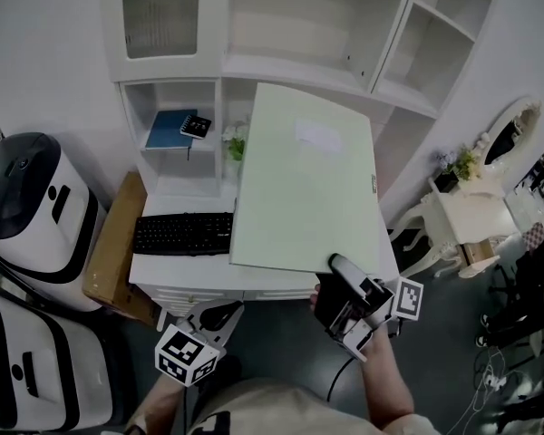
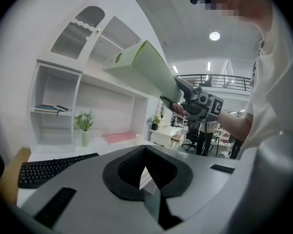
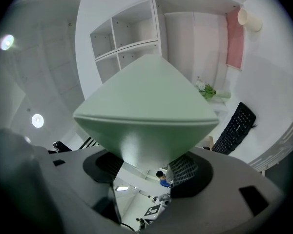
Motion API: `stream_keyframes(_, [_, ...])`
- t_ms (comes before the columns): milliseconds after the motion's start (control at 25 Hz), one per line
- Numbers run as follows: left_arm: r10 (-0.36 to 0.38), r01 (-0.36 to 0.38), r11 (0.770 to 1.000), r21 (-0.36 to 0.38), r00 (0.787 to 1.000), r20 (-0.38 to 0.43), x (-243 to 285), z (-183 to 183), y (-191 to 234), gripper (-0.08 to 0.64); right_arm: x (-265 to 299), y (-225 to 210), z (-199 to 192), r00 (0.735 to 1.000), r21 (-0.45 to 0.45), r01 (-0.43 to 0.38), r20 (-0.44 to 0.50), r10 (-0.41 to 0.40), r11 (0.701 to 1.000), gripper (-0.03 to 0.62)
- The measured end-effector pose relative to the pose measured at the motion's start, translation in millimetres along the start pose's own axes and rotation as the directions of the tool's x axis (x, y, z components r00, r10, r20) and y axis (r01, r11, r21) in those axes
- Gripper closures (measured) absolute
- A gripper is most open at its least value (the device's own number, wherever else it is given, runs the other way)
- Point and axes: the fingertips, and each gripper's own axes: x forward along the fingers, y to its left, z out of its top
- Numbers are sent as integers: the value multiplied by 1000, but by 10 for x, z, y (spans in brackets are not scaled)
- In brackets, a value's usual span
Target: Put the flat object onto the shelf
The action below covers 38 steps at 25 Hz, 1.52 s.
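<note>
Shelving: we logged a tall white shelf unit with open cubbies (image 1: pixel 219 25) rising off the back of a white desk (image 1: pixel 181 268). Two rounded white-and-black machines (image 1: pixel 36 207) stood left of the desk.

Task item was a large flat pale-green panel (image 1: pixel 304 188). It was off the desk and tilted, near corner low, far edge up at the level of the unit's upper ledge. In the head view it covered the desk's right half. We couldn't tell whether the far edge touched the ledge. It was not on a shelf yet.

A brown cardboard box (image 1: pixel 116 243) sat against the desk's left side. A black keyboard (image 1: pixel 183 233) lay on the desktop just left of the panel.

Right gripper (image 1: pixel 334 268) had its jaws wide and clamped on the panel's near corner, one pad on each face. In the right gripper view that corner filled the gap.

Left gripper (image 1: pixel 219 317) was low at the desk's front edge, well apart from the panel. We read its jaws as together at the tips, with nothing between them.

Small stuff: a blue book (image 1: pixel 170 128) lay in the left cubby with a small black gadget (image 1: pixel 196 126) on top. A green plant in a small vase (image 1: pixel 236 140) stood just right of that cubby.
</note>
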Motion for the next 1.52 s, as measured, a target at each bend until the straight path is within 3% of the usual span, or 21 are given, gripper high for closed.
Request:
stream_keyframes(760, [-20,20,1000,11,999,35,-165,74,321,548,549,129,335,1000,-90,10,17,-8,996,295])
stream_keyframes(1000, [-30,30,1000,8,999,36,-223,88,480,546,773,81,400,1000,-79,4,26,-2,997,295])
stream_keyframes(1280, [-5,5,1000,-9,999,43,-268,81,658,548,917,50,478,1000,-96,7,22,-5,995,295])
stream_keyframes(1520, [22,-21,1000,-21,999,35,-111,207,798,548,1147,25,805,1000,-96,15,-10,-16,995,295])
